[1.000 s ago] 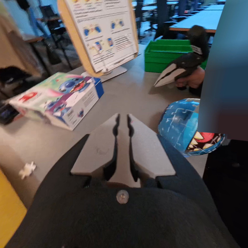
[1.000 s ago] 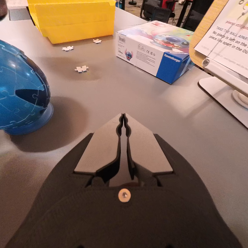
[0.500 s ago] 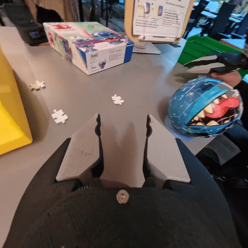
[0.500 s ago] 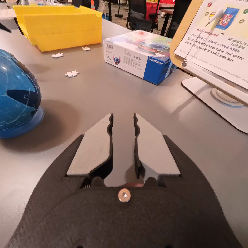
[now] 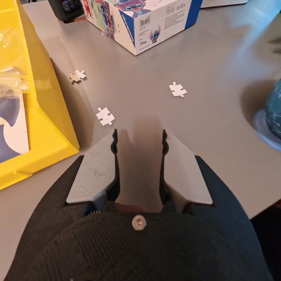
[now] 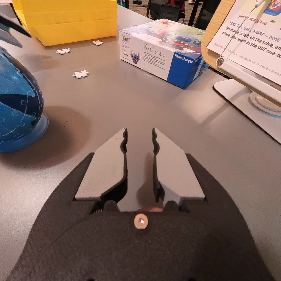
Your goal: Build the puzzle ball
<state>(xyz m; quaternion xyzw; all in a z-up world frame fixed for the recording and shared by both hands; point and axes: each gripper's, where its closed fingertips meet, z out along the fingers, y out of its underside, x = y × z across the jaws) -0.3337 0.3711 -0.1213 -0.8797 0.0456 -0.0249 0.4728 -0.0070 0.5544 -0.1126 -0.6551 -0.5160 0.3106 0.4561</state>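
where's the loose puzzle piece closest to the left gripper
In the left wrist view, that puzzle piece lies flat on the grey table, just ahead-left of the left gripper, beside the yellow bin.

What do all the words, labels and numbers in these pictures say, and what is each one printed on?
I don't repeat the wording; this is what carries writing.
Puzzle box: brand name on the blue end; logos, barcode and fine print on the white side.
Sheet on the stand: red and black printed lines.
Loose puzzle piece: faint mark, too small to read.
Dark device: lit display, blurred.
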